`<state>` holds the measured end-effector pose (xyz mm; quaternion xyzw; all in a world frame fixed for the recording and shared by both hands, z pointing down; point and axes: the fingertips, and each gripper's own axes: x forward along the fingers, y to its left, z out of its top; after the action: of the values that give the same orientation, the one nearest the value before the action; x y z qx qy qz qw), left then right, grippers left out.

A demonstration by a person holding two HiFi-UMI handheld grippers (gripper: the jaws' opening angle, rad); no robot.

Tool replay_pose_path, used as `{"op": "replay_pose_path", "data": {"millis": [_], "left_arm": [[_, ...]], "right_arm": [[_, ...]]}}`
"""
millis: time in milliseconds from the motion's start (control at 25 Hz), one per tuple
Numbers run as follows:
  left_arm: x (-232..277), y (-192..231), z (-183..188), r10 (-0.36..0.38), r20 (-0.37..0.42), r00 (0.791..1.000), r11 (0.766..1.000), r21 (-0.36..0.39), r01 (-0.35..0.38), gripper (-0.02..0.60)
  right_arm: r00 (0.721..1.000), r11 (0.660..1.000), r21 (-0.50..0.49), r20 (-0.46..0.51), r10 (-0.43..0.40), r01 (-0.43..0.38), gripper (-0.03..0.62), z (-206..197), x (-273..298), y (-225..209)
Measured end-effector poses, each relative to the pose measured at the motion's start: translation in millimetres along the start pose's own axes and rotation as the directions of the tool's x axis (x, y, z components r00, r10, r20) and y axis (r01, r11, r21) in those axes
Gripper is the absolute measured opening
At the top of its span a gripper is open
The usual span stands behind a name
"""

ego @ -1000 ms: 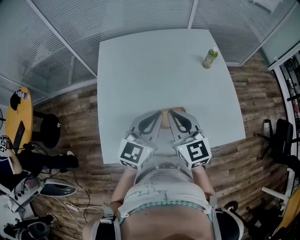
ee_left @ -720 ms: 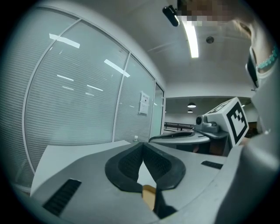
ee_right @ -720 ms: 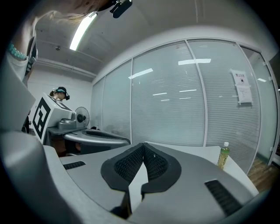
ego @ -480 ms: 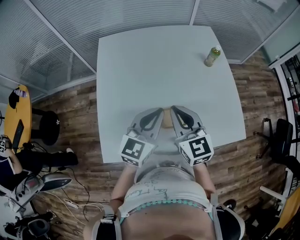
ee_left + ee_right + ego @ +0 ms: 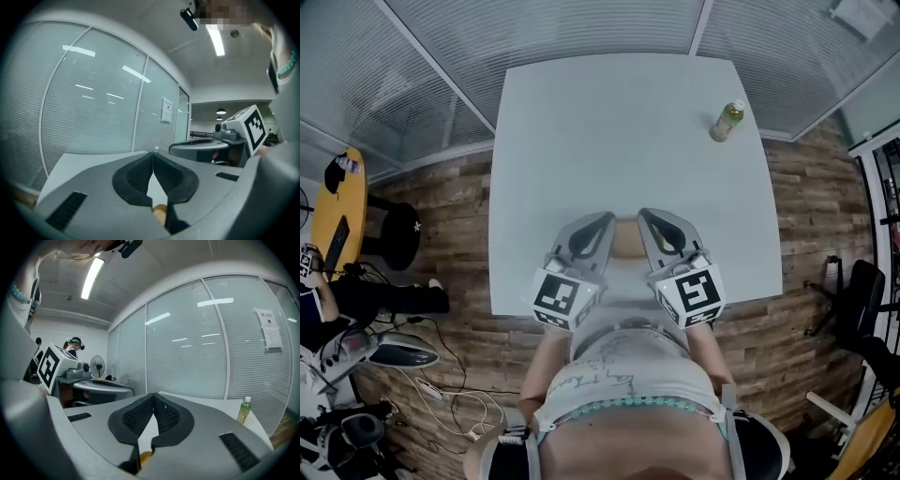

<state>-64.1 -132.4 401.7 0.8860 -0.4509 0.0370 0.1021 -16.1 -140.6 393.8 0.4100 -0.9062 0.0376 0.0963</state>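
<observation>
Both grippers hover side by side over the near edge of a white table (image 5: 581, 141), held close to the person's body. My left gripper (image 5: 602, 221) is shut with nothing between its jaws; its tips (image 5: 153, 156) meet in a thin seam. My right gripper (image 5: 647, 217) is also shut and empty, tips (image 5: 153, 396) closed together. A small green bottle (image 5: 727, 120) with a white cap stands upright at the table's far right corner, well away from both. The bottle (image 5: 243, 410) shows to the right in the right gripper view, and only its cap (image 5: 156, 149) peeks above the left jaws.
Glass walls with blinds (image 5: 581, 33) run along the table's far and left sides. Wooden floor (image 5: 806, 216) surrounds it. A yellow desk (image 5: 339, 230), a black stool (image 5: 394, 258) and cables lie at the left; chairs (image 5: 858, 291) stand at the right. A fan (image 5: 97, 364) stands behind.
The head view has shifted slightly, so the table and bottle sit a little further right in it. Both grippers stay shut and together; the bottle's cap now shows in the left gripper view.
</observation>
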Motion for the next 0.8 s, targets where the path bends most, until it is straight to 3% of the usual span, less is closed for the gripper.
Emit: {"op": "replay_pose_path", "data": {"millis": [560, 800], "left_arm": [[10, 2, -33, 0.034, -0.078, 0.996, 0.999, -0.012, -0.035, 0.000], [7, 18, -65, 0.045, -0.139, 0.989, 0.996, -0.075, -0.056, 0.001]], "right_arm": [[1.000, 1.000, -0.002, -0.028, 0.002, -0.002, 0.000, -11, -12, -15], [0.999, 1.000, -0.002, -0.050, -0.009, 0.009, 0.000, -14, -12, -13]]}}
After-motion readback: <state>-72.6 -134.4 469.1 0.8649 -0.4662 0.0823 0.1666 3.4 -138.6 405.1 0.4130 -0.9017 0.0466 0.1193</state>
